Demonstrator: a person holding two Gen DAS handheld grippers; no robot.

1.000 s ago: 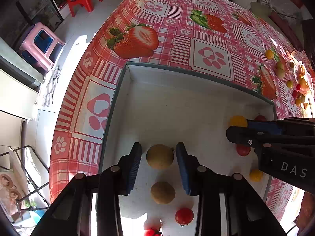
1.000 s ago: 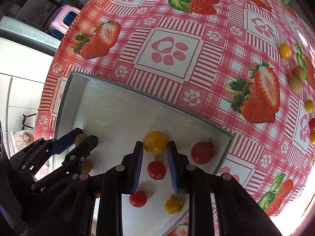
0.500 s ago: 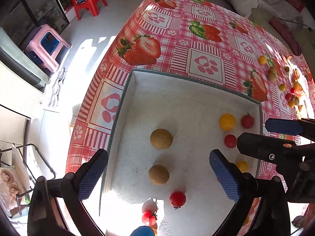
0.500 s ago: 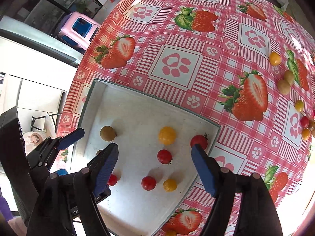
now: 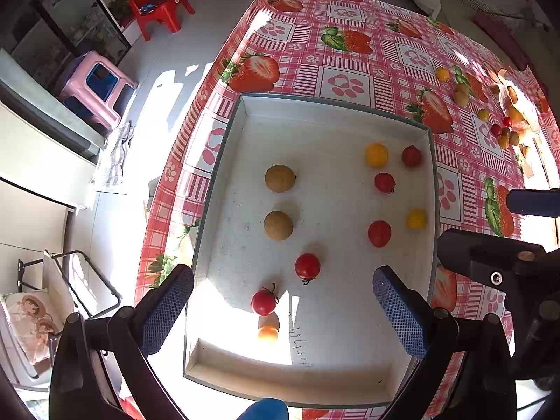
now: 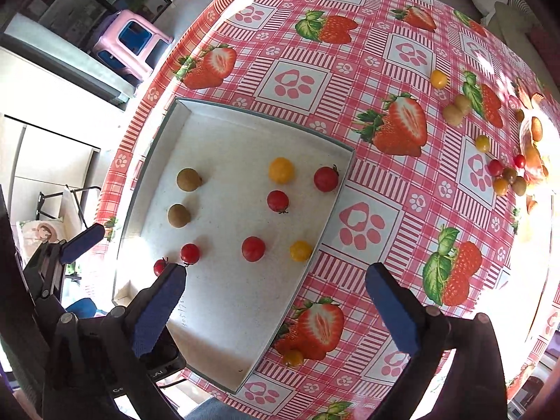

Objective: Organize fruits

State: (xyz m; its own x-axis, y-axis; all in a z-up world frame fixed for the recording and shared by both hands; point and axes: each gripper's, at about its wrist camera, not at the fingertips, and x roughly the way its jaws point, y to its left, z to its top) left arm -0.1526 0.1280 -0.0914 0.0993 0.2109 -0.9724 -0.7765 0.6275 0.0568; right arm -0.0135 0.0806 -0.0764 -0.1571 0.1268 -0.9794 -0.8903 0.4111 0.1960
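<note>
A white shallow tray (image 5: 227,161) (image 6: 154,161) lies on the strawberry-print tablecloth. It holds two brown round fruits (image 5: 279,178) (image 6: 188,179), several red cherry tomatoes (image 5: 307,266) (image 6: 253,248) and two yellow ones (image 5: 376,154) (image 6: 281,170). My left gripper (image 5: 283,311) is open and empty, raised above the tray's near end. My right gripper (image 6: 276,301) is open and empty, above the tray's right edge. Each gripper shows at the edge of the other's view.
More loose fruits (image 6: 455,112) and small tomatoes (image 6: 504,175) lie on the cloth at the far right by a bright bag (image 6: 535,147). One yellow tomato (image 6: 293,357) sits near the tray's near right corner. Table edge and stools (image 5: 98,87) are left.
Both grippers have opened, letting go of a brown fruit and a yellow tomato in the tray, and have drawn back and up from the tray.
</note>
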